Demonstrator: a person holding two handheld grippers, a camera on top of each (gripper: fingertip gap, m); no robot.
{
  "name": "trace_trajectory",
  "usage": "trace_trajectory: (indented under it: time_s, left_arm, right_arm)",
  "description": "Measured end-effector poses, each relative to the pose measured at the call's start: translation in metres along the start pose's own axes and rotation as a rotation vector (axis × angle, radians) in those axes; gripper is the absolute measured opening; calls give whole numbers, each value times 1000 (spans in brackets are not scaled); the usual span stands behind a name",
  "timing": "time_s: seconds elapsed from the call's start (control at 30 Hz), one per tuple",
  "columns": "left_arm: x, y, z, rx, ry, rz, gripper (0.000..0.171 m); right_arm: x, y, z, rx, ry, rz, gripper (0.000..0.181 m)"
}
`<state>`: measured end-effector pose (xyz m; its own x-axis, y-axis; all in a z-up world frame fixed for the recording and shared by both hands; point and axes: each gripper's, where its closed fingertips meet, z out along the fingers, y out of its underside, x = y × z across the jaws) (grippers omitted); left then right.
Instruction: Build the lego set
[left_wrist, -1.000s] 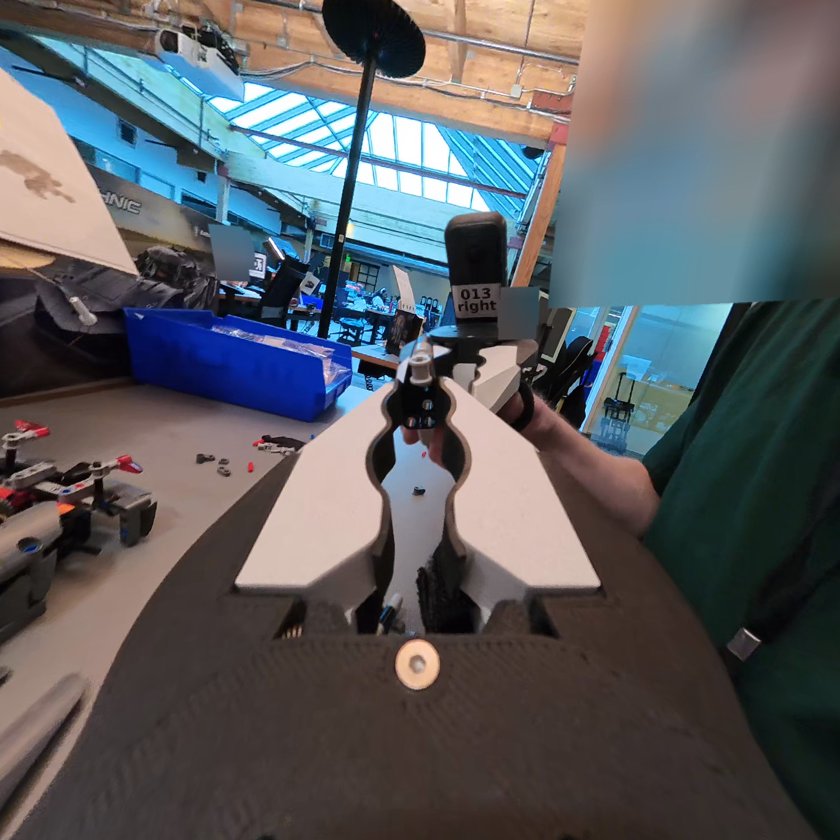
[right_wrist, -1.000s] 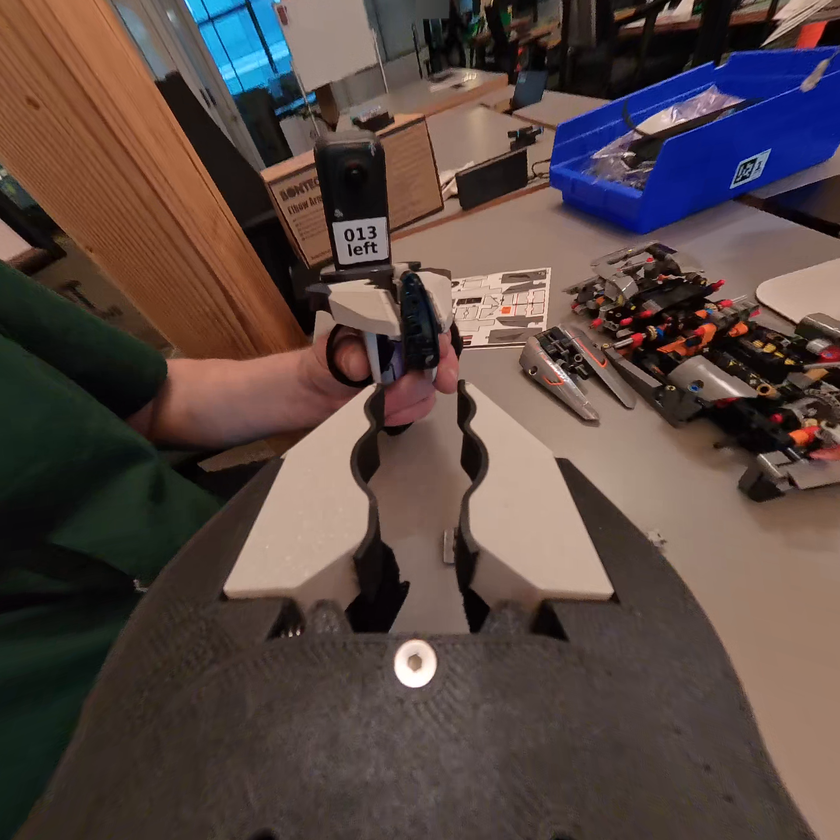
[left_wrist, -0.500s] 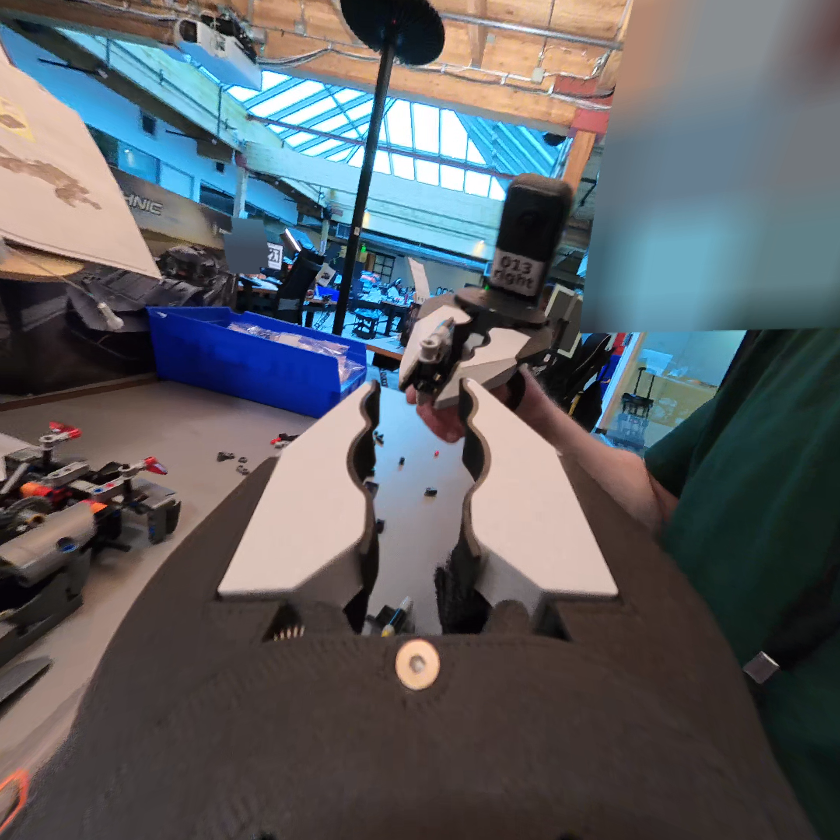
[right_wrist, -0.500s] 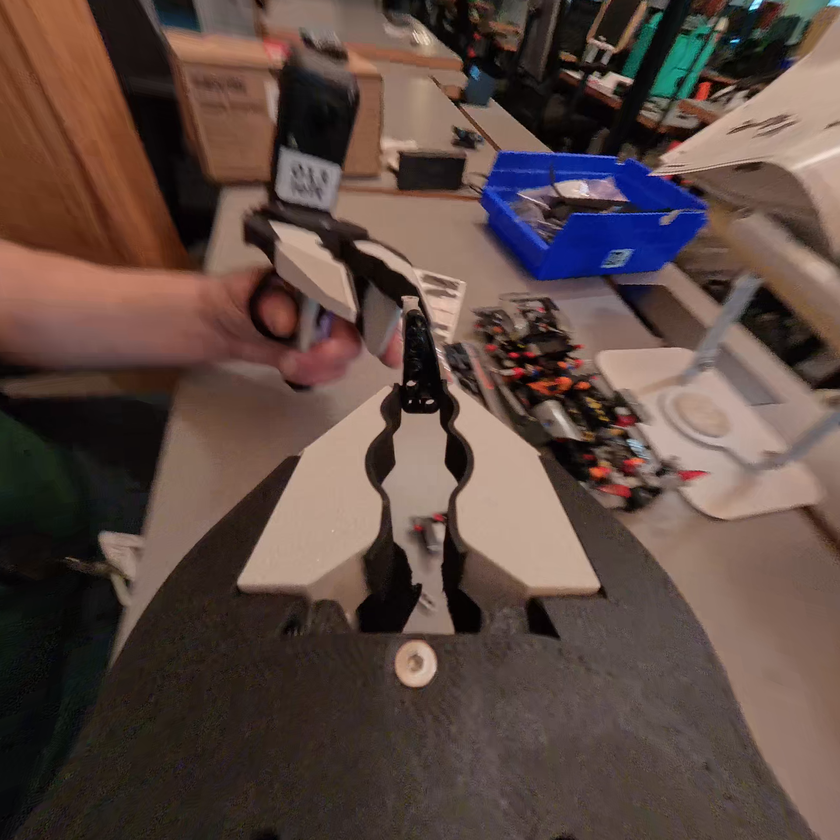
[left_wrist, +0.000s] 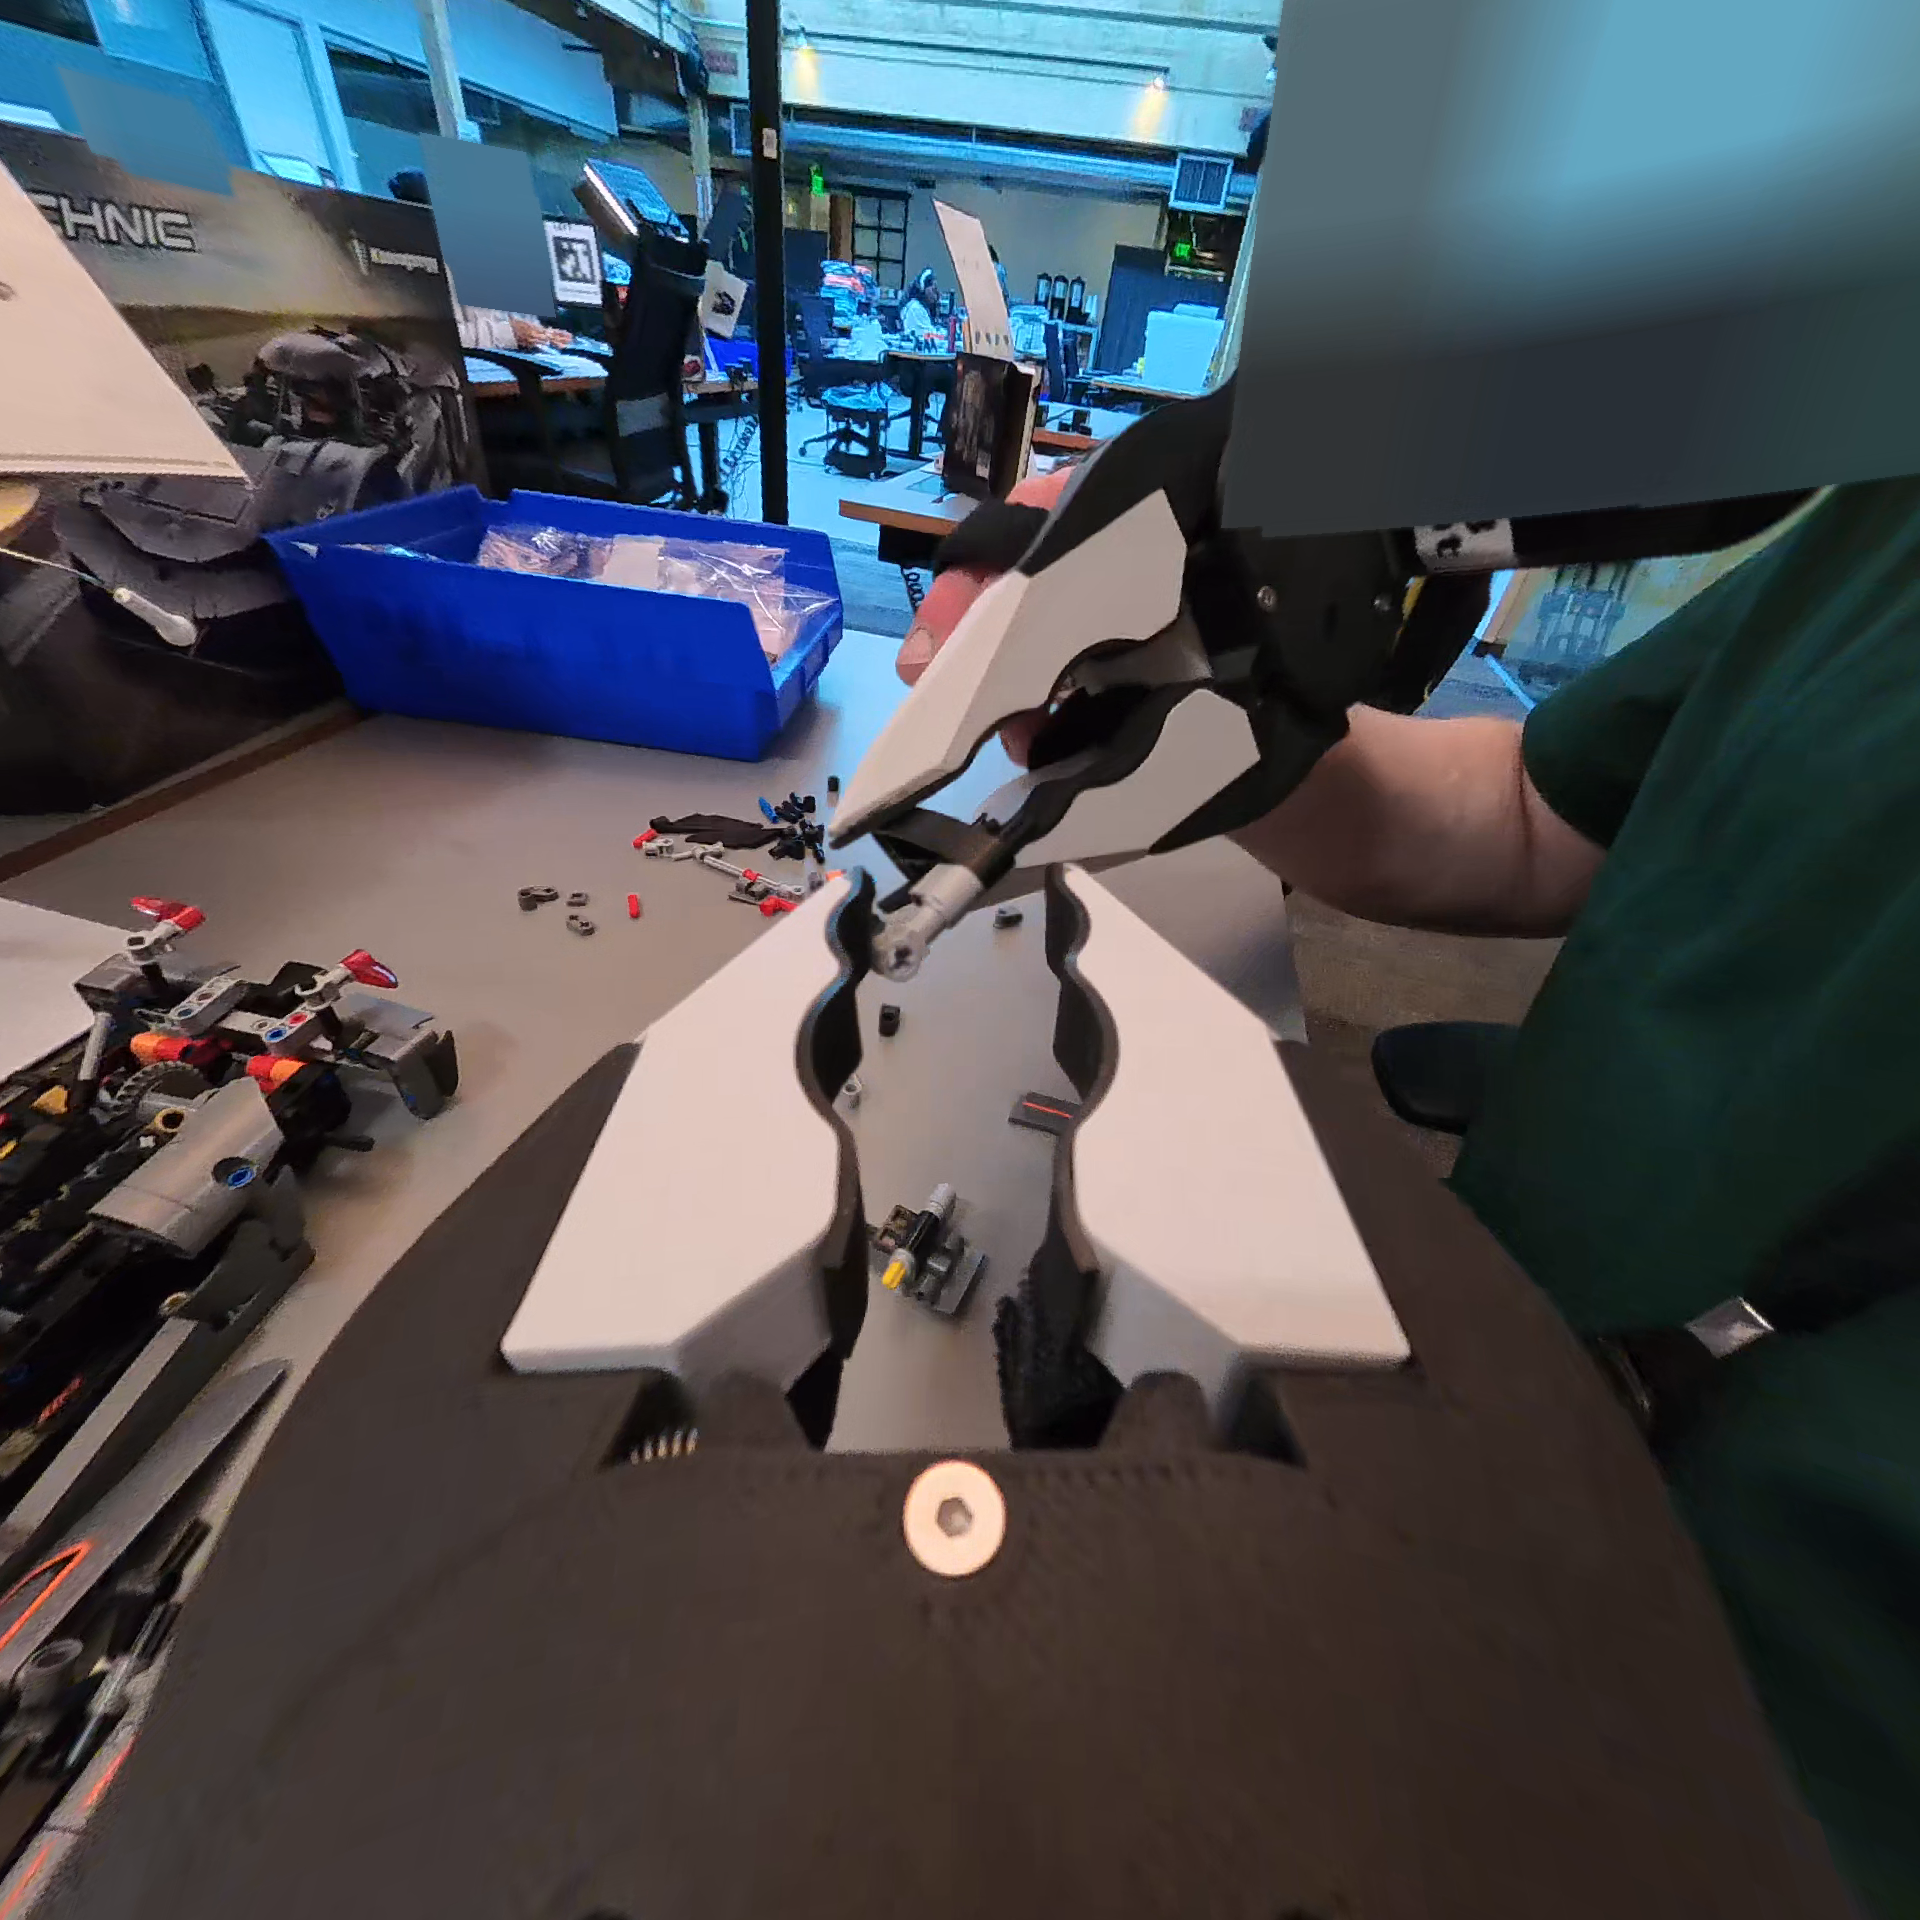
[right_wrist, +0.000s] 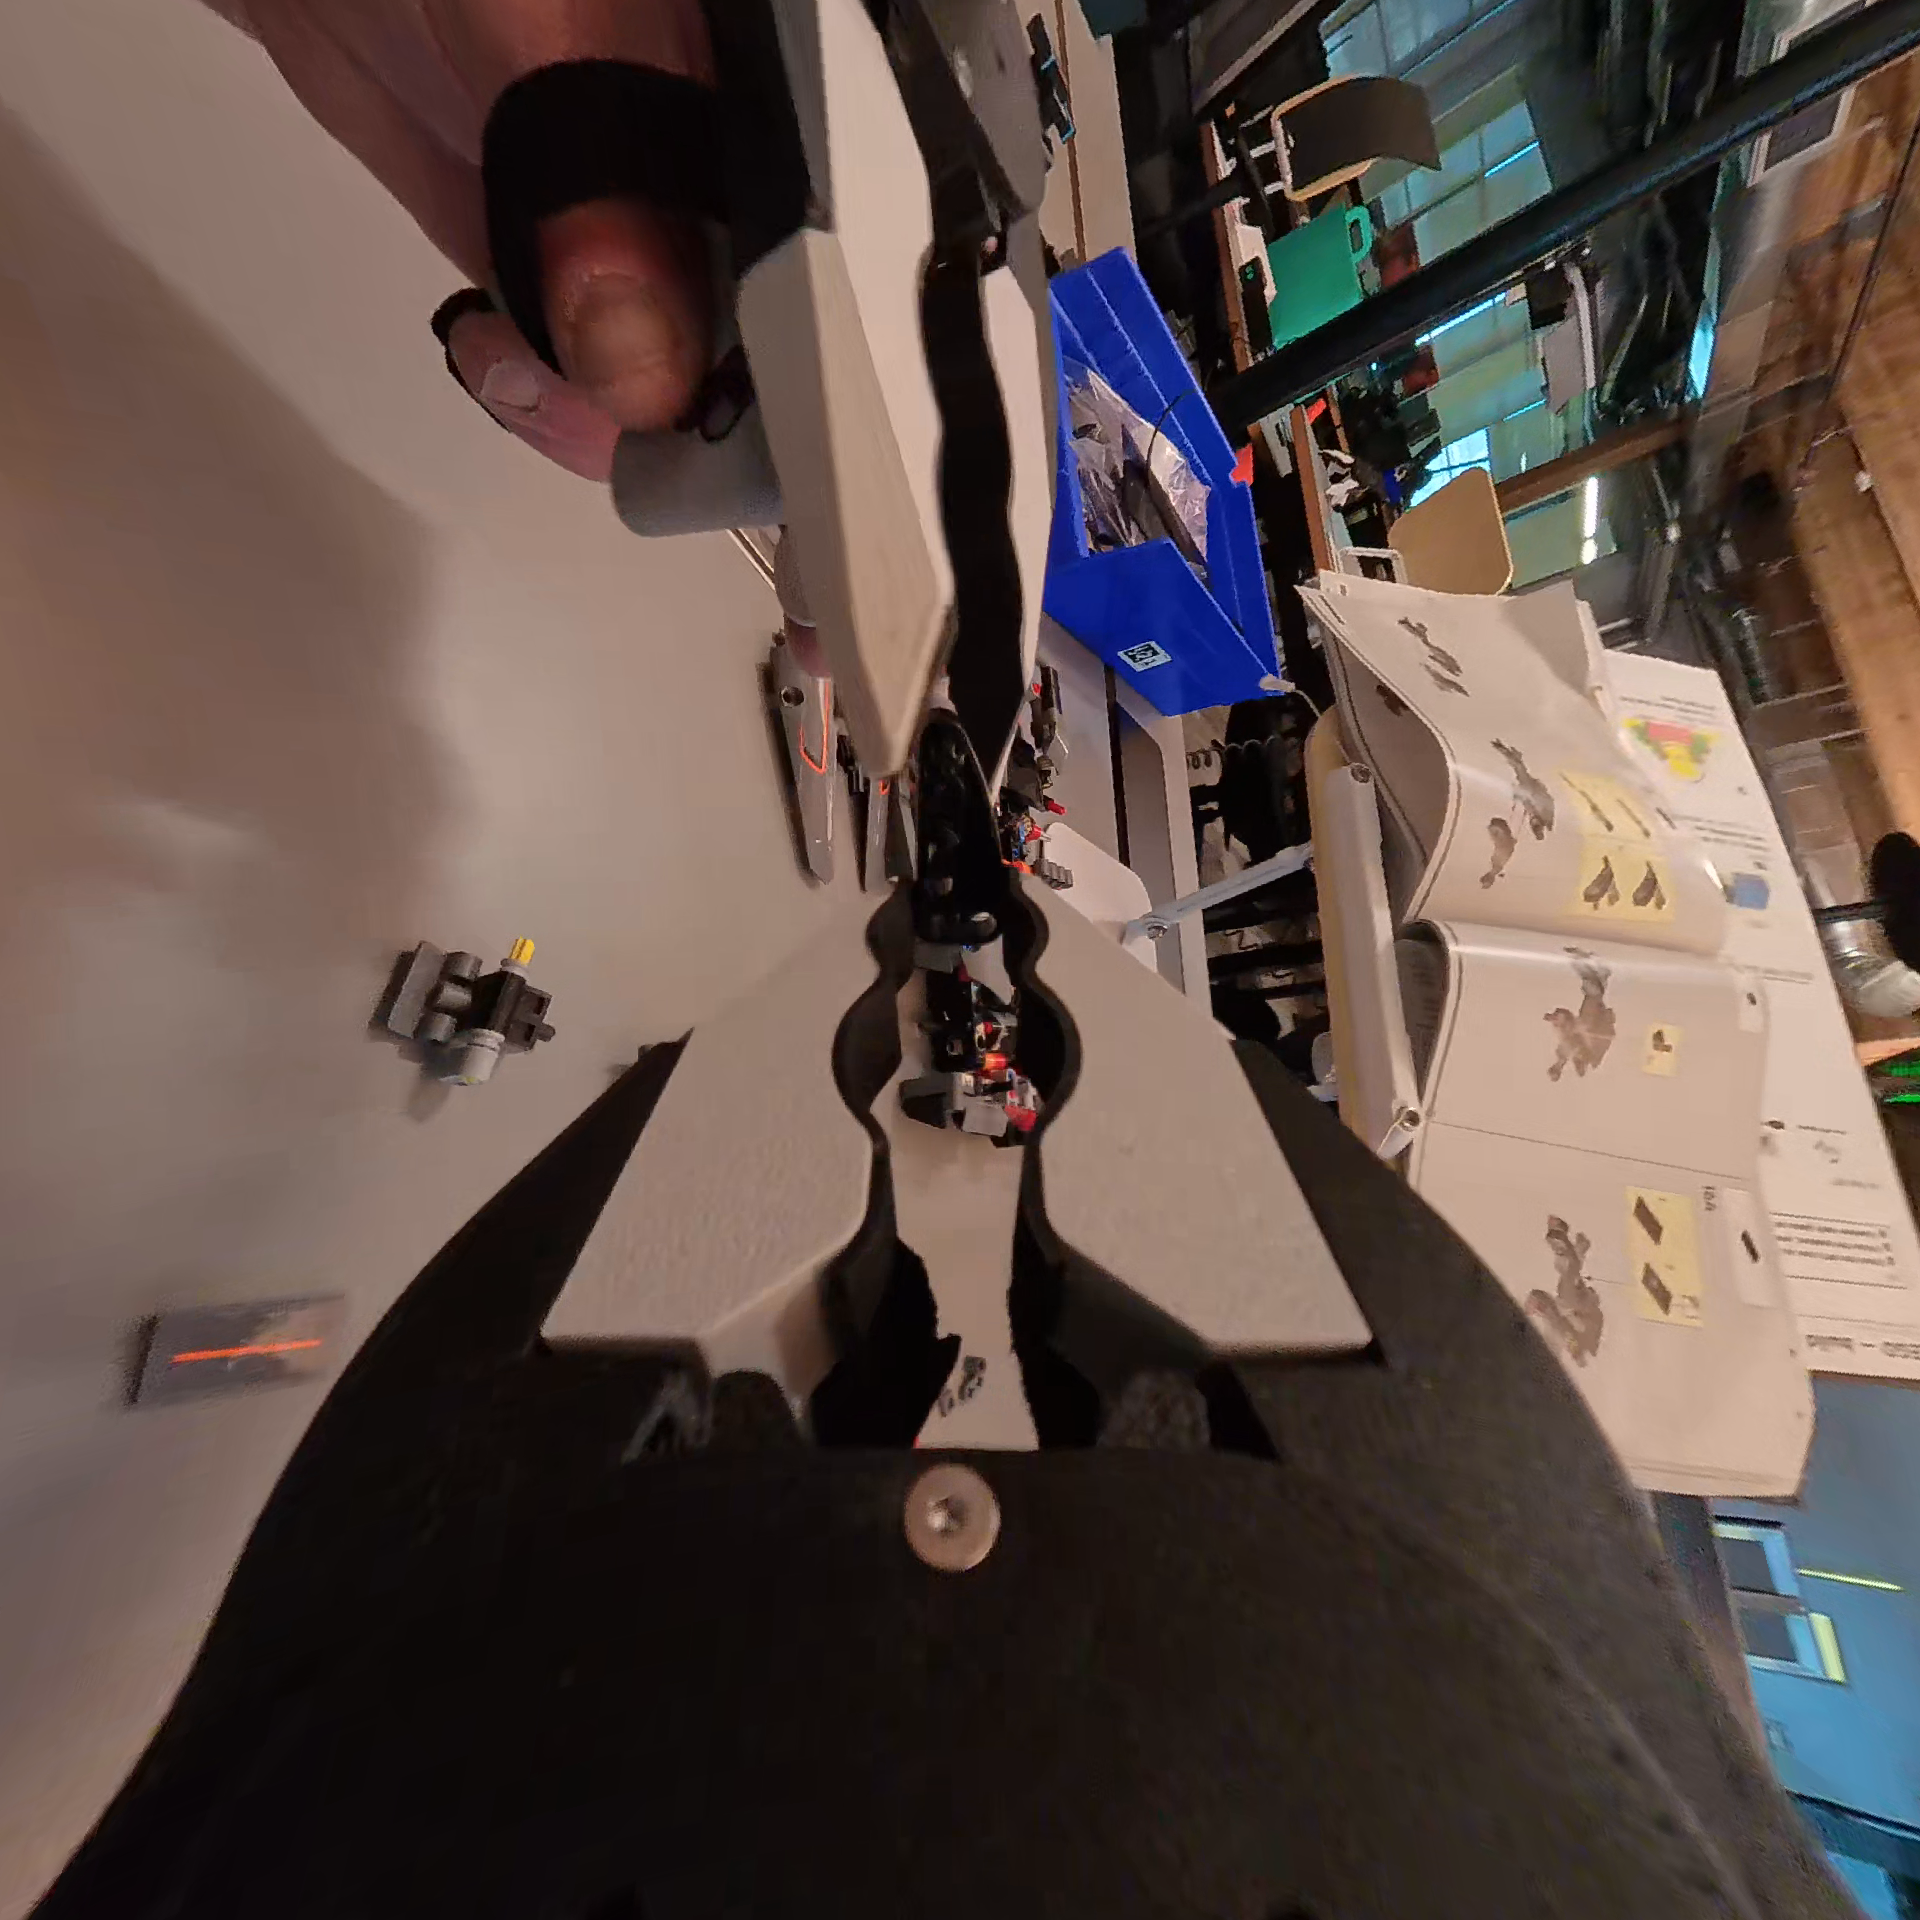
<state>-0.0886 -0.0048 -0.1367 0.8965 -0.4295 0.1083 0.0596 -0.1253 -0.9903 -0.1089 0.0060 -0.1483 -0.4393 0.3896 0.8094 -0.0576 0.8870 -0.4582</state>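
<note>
- Grey tabletop (left_wrist: 436, 831), left wrist view: the left gripper (left_wrist: 951, 935) fills the lower frame, its jaws spread wide and holding nothing. Just above centre, the right gripper (left_wrist: 883, 831) reaches in from the upper right, clamped on a black piece with a grey pin (left_wrist: 920, 920) whose tip hangs between the left fingertips.
- Same view: a small black-and-grey subassembly with a yellow tip (left_wrist: 920, 1242) lies on the table between the left fingers; loose small parts (left_wrist: 727, 842) sit at centre, near a blue bin (left_wrist: 582, 623) at upper left. The part-built model (left_wrist: 208, 1091) is at the left edge.
- Right wrist view, rolled sideways: the right gripper (right_wrist: 951, 914) is closed narrowly on the black piece (right_wrist: 951, 821) at centre. The instruction booklet (right_wrist: 1558, 987) stands at right.
- Risk: the black piece is held only at the fingertips, so a sideways push from the left fingers could lever it loose.
- Risk: if the left jaws close off-centre on the round pin, it may roll or eject, probably among the loose parts.
- Risk: the rolled right wrist may misalign the piece for transfer.
</note>
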Motion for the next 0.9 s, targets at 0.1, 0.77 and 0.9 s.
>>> trace_trajectory:
  time_s: [0.1, 0.77, 0.9]
  left_arm:
    - [3, 1, 0, 4, 11, 22, 19]
    - [-3, -13, -43, 152, -92, 95, 14]
    - [-6, -14, -48, 172, -99, 92, 13]
  right_arm:
    - [-3, -2, 2, -1, -8, -29, 14]
    - [4, -9, 11, 89, -110, 336, 25]
    - [3, -9, 12, 90, -131, 394, 29]
